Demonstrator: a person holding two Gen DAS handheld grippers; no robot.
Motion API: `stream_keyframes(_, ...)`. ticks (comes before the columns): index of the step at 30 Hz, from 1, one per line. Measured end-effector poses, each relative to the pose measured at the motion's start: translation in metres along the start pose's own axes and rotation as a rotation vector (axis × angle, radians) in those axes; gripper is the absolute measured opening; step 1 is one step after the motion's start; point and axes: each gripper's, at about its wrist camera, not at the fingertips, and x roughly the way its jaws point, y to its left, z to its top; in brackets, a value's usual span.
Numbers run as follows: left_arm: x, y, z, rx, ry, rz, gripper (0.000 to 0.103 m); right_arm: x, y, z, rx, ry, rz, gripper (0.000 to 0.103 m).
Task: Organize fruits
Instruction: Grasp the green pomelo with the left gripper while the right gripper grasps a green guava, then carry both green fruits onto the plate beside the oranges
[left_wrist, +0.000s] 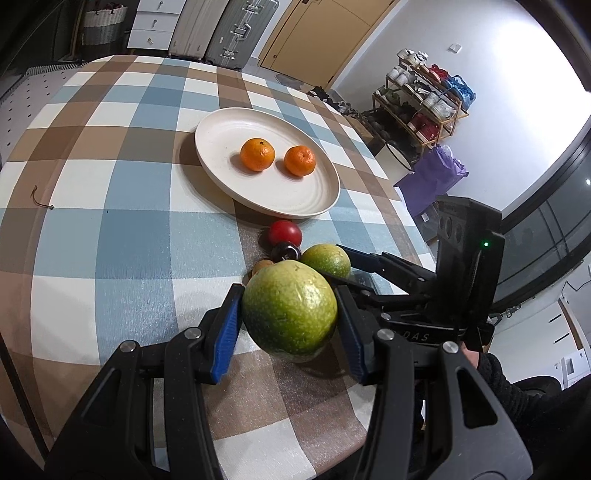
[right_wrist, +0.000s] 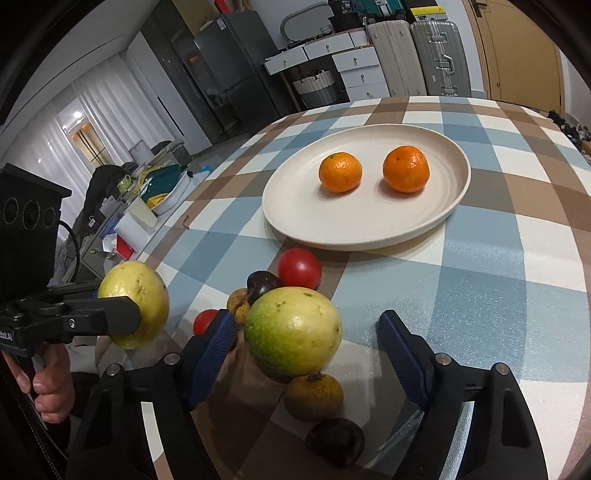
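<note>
My left gripper (left_wrist: 290, 314) is shut on a green guava (left_wrist: 290, 306), held above the checked table; it also shows in the right wrist view (right_wrist: 135, 302). My right gripper (right_wrist: 306, 339) is open around a second green guava (right_wrist: 293, 330) that rests in a pile of fruit; its right pad stands clear of it. That guava also shows in the left wrist view (left_wrist: 327, 260). A white plate (left_wrist: 314, 199) holds two oranges (left_wrist: 257, 154) (left_wrist: 300, 160); the plate shows in the right wrist view too (right_wrist: 295, 214).
The pile holds a red tomato (right_wrist: 299, 267), a dark plum (right_wrist: 260, 284), a brown fruit (right_wrist: 314, 397), another dark plum (right_wrist: 336, 441) and a small red fruit (right_wrist: 205, 321). A bit of string (left_wrist: 40, 199) lies at the table's left. A shoe rack (left_wrist: 421, 107) stands beyond the table.
</note>
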Motion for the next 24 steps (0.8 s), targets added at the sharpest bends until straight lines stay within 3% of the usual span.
stream_keyframes(1, 0.001, 0.000, 0.001, -0.001, 0.000, 0.000, 0.046, 0.001, 0.000, 0.000, 0.000, 0.001, 0.006, 0.073)
stream_keyframes(3, 0.002, 0.001, 0.003, -0.003, -0.002, 0.001, 0.046, 0.002, 0.000, 0.000, 0.001, 0.008, 0.039, 0.054)
stream_keyframes(4, 0.002, 0.001, 0.004, -0.004, -0.002, 0.002, 0.046, 0.002, 0.001, -0.001, 0.000, 0.009, 0.052, 0.053)
stream_keyframes(24, 0.010, -0.002, 0.019, 0.015, -0.007, -0.010, 0.046, -0.022, -0.006, 0.003, 0.021, -0.090, 0.032, 0.053)
